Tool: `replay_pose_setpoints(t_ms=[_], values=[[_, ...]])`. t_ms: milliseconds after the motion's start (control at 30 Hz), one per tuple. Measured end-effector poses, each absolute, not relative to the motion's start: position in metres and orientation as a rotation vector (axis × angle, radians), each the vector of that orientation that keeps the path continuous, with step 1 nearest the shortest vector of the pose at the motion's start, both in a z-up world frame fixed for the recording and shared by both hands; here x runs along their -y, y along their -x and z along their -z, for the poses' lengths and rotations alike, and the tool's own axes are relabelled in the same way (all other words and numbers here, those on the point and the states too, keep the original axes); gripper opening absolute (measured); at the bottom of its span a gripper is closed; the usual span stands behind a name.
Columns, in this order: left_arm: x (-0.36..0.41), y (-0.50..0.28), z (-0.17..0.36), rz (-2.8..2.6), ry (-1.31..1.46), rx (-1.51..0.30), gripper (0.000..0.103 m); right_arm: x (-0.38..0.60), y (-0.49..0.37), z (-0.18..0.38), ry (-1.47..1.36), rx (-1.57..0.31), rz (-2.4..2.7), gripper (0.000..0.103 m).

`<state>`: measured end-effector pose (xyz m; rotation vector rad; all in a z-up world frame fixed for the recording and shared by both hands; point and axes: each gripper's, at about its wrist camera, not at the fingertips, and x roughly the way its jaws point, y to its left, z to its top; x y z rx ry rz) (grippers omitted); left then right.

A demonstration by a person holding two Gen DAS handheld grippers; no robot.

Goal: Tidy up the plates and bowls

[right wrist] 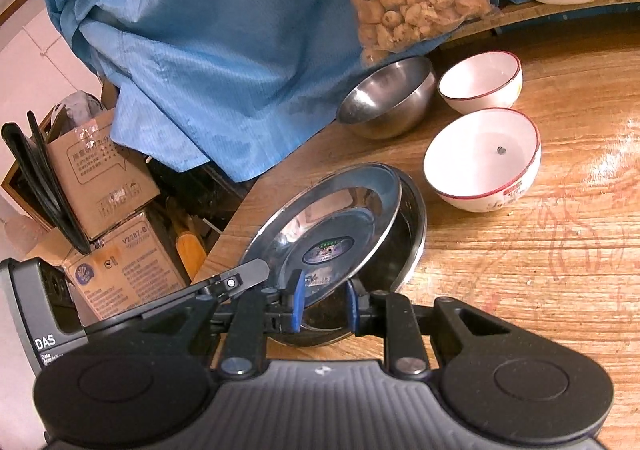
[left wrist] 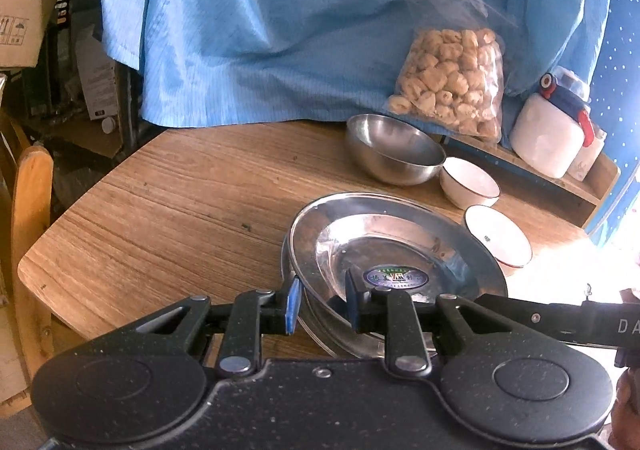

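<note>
A steel plate (left wrist: 396, 238) with a sticker lies tilted on a second steel plate (right wrist: 404, 242) on the wooden table (left wrist: 180, 202). My left gripper (left wrist: 320, 302) is open, its blue pads either side of the plates' near rim. My right gripper (right wrist: 323, 304) is open too, its pads astride the near rim of the upper plate (right wrist: 320, 218), which tips up toward the left. A steel bowl (left wrist: 394, 150) and two white red-rimmed bowls (left wrist: 470, 182) (left wrist: 500, 236) stand behind the plates. They also show in the right wrist view: steel bowl (right wrist: 388, 98), white bowls (right wrist: 480, 80) (right wrist: 482, 160).
A blue cloth (left wrist: 300, 22) drapes over things at the table's back. A bag of snacks (left wrist: 452, 78) leans on a low shelf with a white container (left wrist: 548, 134). Cardboard boxes (right wrist: 104, 178) and a wooden chair (left wrist: 32, 218) stand off the table's left edge.
</note>
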<state>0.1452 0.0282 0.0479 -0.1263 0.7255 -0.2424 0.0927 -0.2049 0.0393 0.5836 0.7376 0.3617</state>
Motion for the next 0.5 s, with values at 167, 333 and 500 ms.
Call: replay_pose_setpoints(t_ms=[167,333,500], values=[[-0.0262,-0.1441,-0.0473,0.239,0.108,-0.718,0.027,0.2043,-0.0932,-0.0378,-0.591,-0.744,-0.367,0.024],[-0.0249,-0.1432,-0.0470,0.247,0.086,-0.711,0.028,0.2046,-0.0950,-0.0361,-0.598,-0.754,-0.373,0.025],[-0.0233,-0.1418,-0.0469,0.248,0.066,-0.707,0.028,0.2042,-0.0936,-0.0337,-0.599,-0.758,-0.376,0.026]])
